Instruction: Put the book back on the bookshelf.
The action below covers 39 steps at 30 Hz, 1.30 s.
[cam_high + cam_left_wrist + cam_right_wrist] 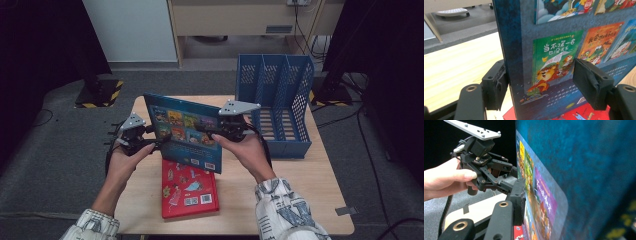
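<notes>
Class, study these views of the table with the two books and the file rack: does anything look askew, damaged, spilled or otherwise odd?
Nothing looks damaged or spilled. The blue book is tilted only because it is held up off the table between the left gripper and the right gripper. The red book lies flat beneath it, and the blue file rack stands upright.

1. The blue book [185, 131] is a thin hardcover whose back cover shows rows of small picture-book covers with Chinese titles and a barcode at its lower corner.
2. It stands upright and tilted, lifted off the table, between the left gripper [150, 142] and the right gripper [212, 131].
3. Its spine edge sits between the left gripper's jaws; its far edge lies against a right jaw.
</notes>
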Tool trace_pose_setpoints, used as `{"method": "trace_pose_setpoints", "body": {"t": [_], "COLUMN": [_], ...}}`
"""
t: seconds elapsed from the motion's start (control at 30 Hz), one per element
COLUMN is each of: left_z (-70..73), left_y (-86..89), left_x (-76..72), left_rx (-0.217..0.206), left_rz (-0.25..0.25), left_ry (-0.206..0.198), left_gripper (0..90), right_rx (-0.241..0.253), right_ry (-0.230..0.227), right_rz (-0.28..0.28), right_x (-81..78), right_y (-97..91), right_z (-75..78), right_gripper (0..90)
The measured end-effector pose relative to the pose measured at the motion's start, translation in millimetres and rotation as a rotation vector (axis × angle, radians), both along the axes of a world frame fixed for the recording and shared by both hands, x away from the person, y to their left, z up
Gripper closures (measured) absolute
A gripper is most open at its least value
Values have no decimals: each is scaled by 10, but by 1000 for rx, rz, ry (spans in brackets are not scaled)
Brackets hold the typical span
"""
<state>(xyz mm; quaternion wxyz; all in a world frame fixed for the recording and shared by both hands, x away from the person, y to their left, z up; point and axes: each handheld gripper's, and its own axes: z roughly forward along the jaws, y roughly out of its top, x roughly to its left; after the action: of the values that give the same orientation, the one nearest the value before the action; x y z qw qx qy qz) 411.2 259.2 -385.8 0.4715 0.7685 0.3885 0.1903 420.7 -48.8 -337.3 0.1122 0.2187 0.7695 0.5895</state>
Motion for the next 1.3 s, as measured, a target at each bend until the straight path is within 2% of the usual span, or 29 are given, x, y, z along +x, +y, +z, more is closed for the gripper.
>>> {"method": "trace_pose_setpoints", "body": {"t": [0.2,0.43,0.63,0.73,0.8,0.9,1.1,1.3], "left_z": [0,-6,-16,-32,-45,-89,-312,-690], "left_y": [-4,4,-4,-18,-28,-35,112,362], "left_x": [-5,-13,-10,-12,-25,-73,-177,-233], "left_rx": [0,-7,-5,-6,-8,29,100,69], "left_rz": [-2,-1,-4,4,4,13,82,170], "left_ry": [0,1,-5,-9,-9,-24,-4,63], "left_gripper": [291,288,284,248,217,168,98,94], "right_rx": [5,46,46,53,56,76,81,84], "right_ry": [4,4,-5,-7,-3,5,-4,-5], "right_rz": [11,24,43,58,43,23,-9,-46], "right_x": [19,30,15,-19,-37,-34,-60,-64], "right_y": [52,71,66,69,68,40,8,-32], "right_z": [-37,-46,-44,-49,-55,-77,-43,-6], "right_gripper": [666,738,786,826,828,830,832,833]}}
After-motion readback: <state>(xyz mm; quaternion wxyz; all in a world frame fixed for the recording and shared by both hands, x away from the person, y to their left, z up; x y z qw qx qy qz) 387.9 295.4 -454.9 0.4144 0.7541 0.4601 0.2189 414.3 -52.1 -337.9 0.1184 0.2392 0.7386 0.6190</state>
